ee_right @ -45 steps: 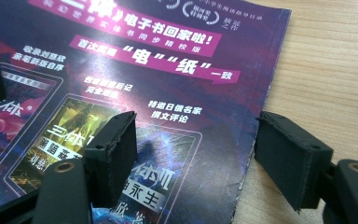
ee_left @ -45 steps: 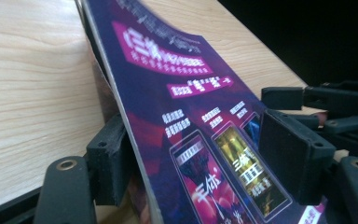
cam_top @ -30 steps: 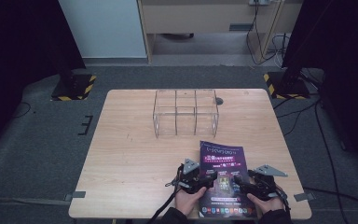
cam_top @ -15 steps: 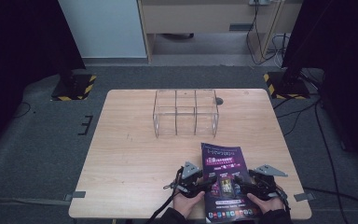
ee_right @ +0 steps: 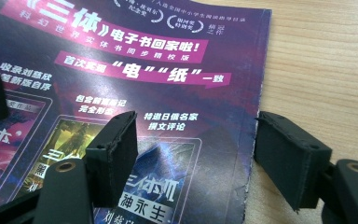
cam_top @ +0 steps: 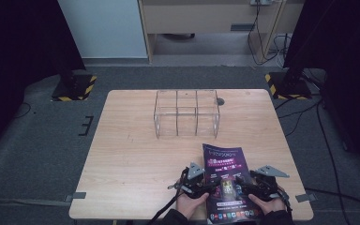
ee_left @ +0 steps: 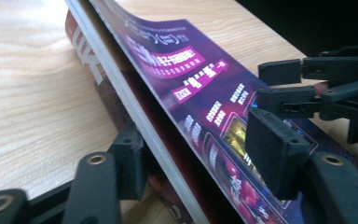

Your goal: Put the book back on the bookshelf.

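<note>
Left gripper (ee_left: 200, 154) fingers just reopening, astride spine edge of glossy purple magazine (cam_top: 226, 180) on wooden desk (cam_top: 136, 154); right gripper (ee_right: 193, 156) fingers apart, straddling opposite edge, no grip.

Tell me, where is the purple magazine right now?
In the high view the purple magazine lies at the near right part of the wooden table, between the left gripper and right gripper, in front of the clear rack.

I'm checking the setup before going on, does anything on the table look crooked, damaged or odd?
The purple magazine lies slightly askew at the table's near edge, its bottom overhanging. In the left gripper view its spine side is lifted off the wood, straddled by the left gripper. Its right edge looks a little worn.
</note>
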